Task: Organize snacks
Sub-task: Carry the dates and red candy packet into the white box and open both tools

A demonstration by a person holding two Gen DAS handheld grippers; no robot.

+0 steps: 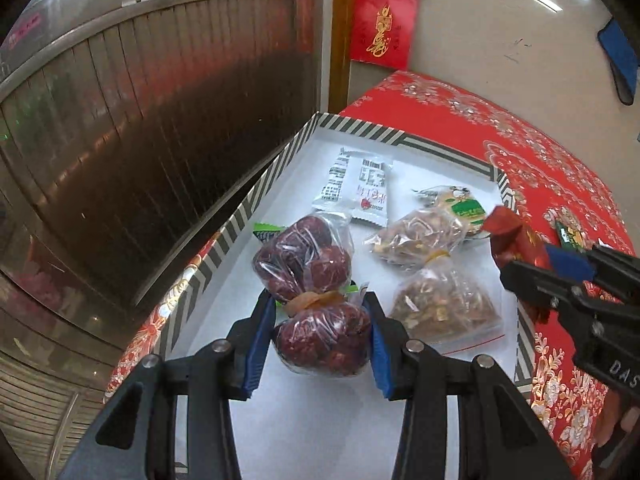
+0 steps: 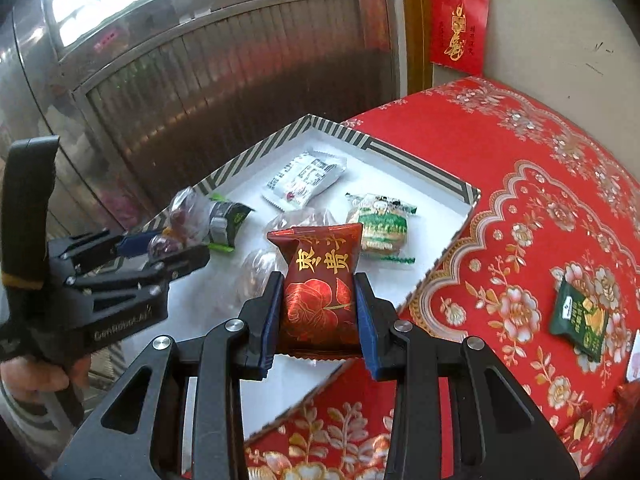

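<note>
A white tray with a striped rim (image 1: pixel 280 164) (image 2: pixel 416 168) sits on a red flowered tablecloth (image 1: pixel 540 152). My left gripper (image 1: pixel 320 304) is shut on a clear bag of red dates (image 1: pixel 308 268), low over the tray's near left part. My right gripper (image 2: pixel 316 292) is shut on a dark red snack packet with gold characters (image 2: pixel 320 292), held above the tray's right edge; the packet also shows in the left wrist view (image 1: pixel 516 240). In the tray lie a white packet (image 1: pixel 356 188), a green-and-white packet (image 2: pixel 380 224) and two clear bags of brown snacks (image 1: pixel 444 304).
A dark green packet (image 2: pixel 580 316) lies on the cloth to the right of the tray. A metal shutter door (image 1: pixel 140 140) stands close behind the tray's left side. Red paper decorations (image 1: pixel 382 26) hang on the wall.
</note>
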